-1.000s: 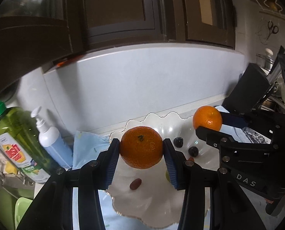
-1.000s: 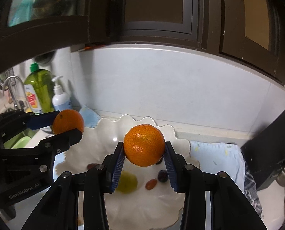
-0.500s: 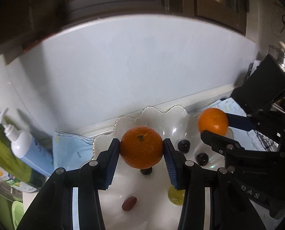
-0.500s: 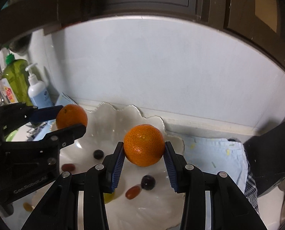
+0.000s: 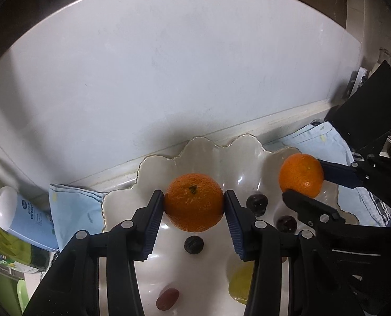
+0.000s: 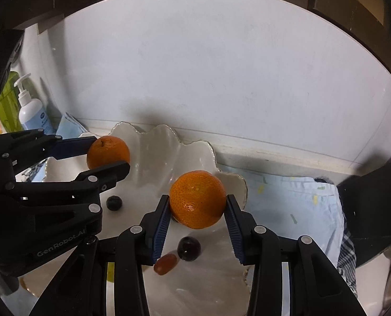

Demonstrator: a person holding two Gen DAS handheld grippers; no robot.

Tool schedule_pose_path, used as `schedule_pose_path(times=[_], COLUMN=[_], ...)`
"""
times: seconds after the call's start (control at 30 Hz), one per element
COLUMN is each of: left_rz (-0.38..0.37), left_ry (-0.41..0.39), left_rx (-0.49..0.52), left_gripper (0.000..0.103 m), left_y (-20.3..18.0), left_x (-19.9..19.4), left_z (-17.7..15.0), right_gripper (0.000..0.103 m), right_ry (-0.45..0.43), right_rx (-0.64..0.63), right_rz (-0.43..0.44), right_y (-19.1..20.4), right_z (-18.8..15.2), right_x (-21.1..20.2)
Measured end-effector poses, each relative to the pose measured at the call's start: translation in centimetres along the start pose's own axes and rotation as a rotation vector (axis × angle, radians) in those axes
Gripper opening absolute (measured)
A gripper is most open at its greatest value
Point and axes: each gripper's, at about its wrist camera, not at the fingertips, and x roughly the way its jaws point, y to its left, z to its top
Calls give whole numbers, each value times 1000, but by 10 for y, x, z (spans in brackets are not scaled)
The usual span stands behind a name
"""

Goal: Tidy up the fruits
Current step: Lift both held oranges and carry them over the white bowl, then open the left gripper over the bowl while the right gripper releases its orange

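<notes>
Orange fruit fills both my tongs: my left gripper (image 5: 194,205) is clamped on one mandarin (image 5: 194,202), my right gripper (image 6: 197,208) on the other mandarin (image 6: 197,199), both above the white scalloped bowl (image 5: 211,147) by the worktop's back edge.

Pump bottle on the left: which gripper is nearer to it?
Left. The left gripper is over the bowl's half toward the pump bottle; the right gripper is over the bowl's opposite half, with the left gripper between it and the bottle.
</notes>
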Motion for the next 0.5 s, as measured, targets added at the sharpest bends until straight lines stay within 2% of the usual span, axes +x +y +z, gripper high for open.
schedule_pose_path(times=[0.03, 0.07, 0.13, 0.17, 0.5], left_rz=[1, 8, 33, 39, 90], left_ry=[4, 4, -9, -18, -60], left_rx=[-2, -5, -6, -4, -23], left_gripper=[48, 57, 64, 65, 74], left_y=[1, 2, 4, 6, 16], left_x=[1, 1, -1, -4, -32], left_z=[0, 0, 0, 0, -7], right_gripper=[43, 44, 49, 56, 64], right_ry=[5, 14, 26, 21, -32], right_rx=[2, 7, 14, 14, 26], right_rz=[-1, 0, 0, -13, -58], right_y=[-1, -1, -3, -4, -5], right_z=[0, 0, 0, -1, -4], right_x=[1, 2, 5, 4, -22])
